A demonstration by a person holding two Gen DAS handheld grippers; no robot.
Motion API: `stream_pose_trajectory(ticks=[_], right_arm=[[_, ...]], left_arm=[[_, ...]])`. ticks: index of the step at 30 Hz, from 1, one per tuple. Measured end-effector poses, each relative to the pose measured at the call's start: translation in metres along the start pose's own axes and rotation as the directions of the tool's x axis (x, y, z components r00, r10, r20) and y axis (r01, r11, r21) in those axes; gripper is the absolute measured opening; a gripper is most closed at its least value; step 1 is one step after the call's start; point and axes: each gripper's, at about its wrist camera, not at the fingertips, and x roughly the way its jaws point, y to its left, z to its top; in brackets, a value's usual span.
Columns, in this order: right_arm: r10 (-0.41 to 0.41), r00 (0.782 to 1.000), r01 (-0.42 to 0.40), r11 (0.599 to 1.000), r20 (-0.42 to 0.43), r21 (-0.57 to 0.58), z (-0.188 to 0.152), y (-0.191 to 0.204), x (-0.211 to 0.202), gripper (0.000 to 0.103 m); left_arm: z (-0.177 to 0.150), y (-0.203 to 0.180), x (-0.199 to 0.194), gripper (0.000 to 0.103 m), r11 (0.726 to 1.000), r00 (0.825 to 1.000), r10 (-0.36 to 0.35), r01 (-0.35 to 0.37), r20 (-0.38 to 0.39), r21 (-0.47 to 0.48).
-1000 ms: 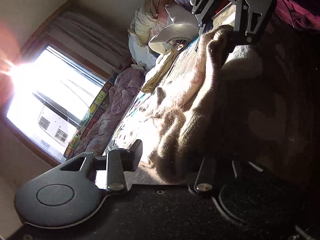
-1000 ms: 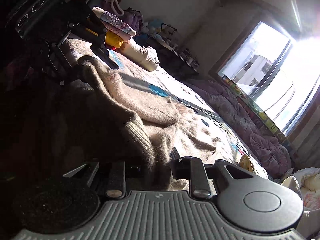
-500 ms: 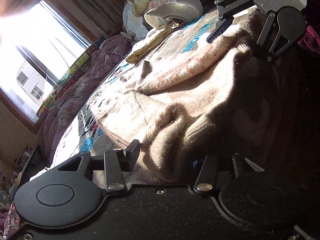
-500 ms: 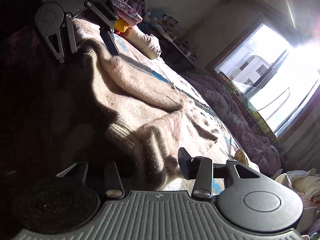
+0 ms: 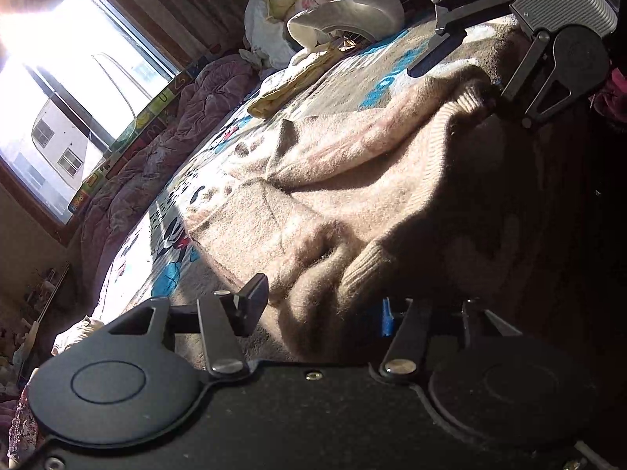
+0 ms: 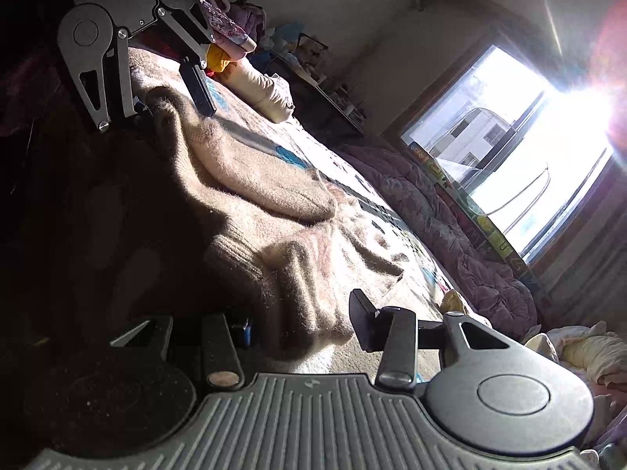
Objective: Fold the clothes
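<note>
Both grippers sit low over the bed, tilted sideways, at opposite ends of the same hem, each looking along the fabric toward the other. The left gripper (image 5: 319, 307) has its fingers spread wide, with a bunched, ribbed edge of the beige sweater (image 5: 352, 180) lying between them; one finger (image 5: 252, 305) is out in the sun, clear of the cloth, the other is lost in shadow. The right gripper (image 6: 301, 319) is the same: fingers parted, a thick roll of hem between them, the sunlit finger (image 6: 362, 319) just off the knit. In the left wrist view the right gripper (image 5: 462, 66) appears at the sweater's far corner, fingers apart either side of a raised ridge of cloth.

The sweater is fuzzy, with a ribbed hem, spread across the cartoon-print bedsheet (image 5: 172, 258), its near half in deep shadow, its far half brightly lit. One sleeve (image 6: 266, 184) lies folded across the body. A pile of clothes (image 5: 325, 8) sits beyond the sweater; the window (image 6: 505, 149) blazes past the sheet's far side.
</note>
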Motion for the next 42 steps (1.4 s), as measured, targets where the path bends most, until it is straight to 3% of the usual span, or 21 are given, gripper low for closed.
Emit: stream_pose_trajectory(ticks=[12,16,20,24,27,30,32,35,36,37,39,42], right_arm=[[-0.024,1.000,0.024,1.000,0.013,-0.015,0.001,0.000,-0.001,0.045],[-0.030,0.999,0.031,0.997,0.016,-0.065,-0.002,0.004,0.001,0.045],[-0.021,1.000,0.023,0.983,0.011,-0.182,-0.009,0.015,0.000,0.045],[-0.008,1.000,0.012,0.957,0.015,-0.288,-0.019,0.025,0.003,0.045],[-0.013,0.999,0.027,0.931,0.043,-0.364,-0.027,0.029,0.003,0.045],[-0.010,0.994,0.052,0.916,0.106,-0.398,-0.029,0.030,0.001,0.045],[0.009,0.991,0.050,0.906,0.137,-0.420,-0.029,0.029,0.003,0.053],[0.069,0.992,-0.017,0.905,0.107,-0.426,-0.027,0.024,0.012,0.050],[0.092,0.992,-0.050,0.907,0.081,-0.418,-0.025,0.022,0.016,0.033],[0.104,0.992,-0.068,0.920,0.074,-0.387,-0.020,0.018,0.016,0.027],[0.129,0.990,-0.103,0.941,0.061,-0.321,-0.010,0.010,0.015,0.025],[0.151,0.984,-0.140,0.983,0.093,-0.116,0.006,-0.021,0.009,0.023]], left_arm=[[0.004,-0.001,-0.003,0.057,1.000,1.000,0.009,-0.010,0.005,0.029],[-0.002,-0.003,-0.003,0.062,0.992,0.998,0.028,-0.035,0.059,0.122],[-0.021,-0.011,0.004,0.063,0.963,0.995,0.032,-0.055,0.091,0.266],[-0.039,-0.016,0.010,0.062,0.910,0.988,0.046,-0.101,0.145,0.403],[-0.047,-0.010,0.008,0.062,0.900,0.980,0.035,-0.117,0.198,0.420],[-0.053,-0.014,0.012,0.062,0.871,0.977,0.006,-0.110,0.214,0.478],[-0.058,-0.019,0.018,0.061,0.853,0.977,-0.011,-0.103,0.215,0.511],[-0.058,-0.014,0.017,0.060,0.865,0.975,-0.017,-0.098,0.224,0.492],[-0.057,-0.012,0.015,0.057,0.868,0.974,-0.020,-0.094,0.224,0.487],[-0.055,-0.009,0.013,0.047,0.874,0.974,-0.026,-0.087,0.224,0.478],[-0.048,0.003,0.007,0.032,0.902,0.975,-0.060,-0.039,0.214,0.429],[-0.035,0.028,0.000,0.028,0.946,0.970,-0.119,0.047,0.211,0.321]])
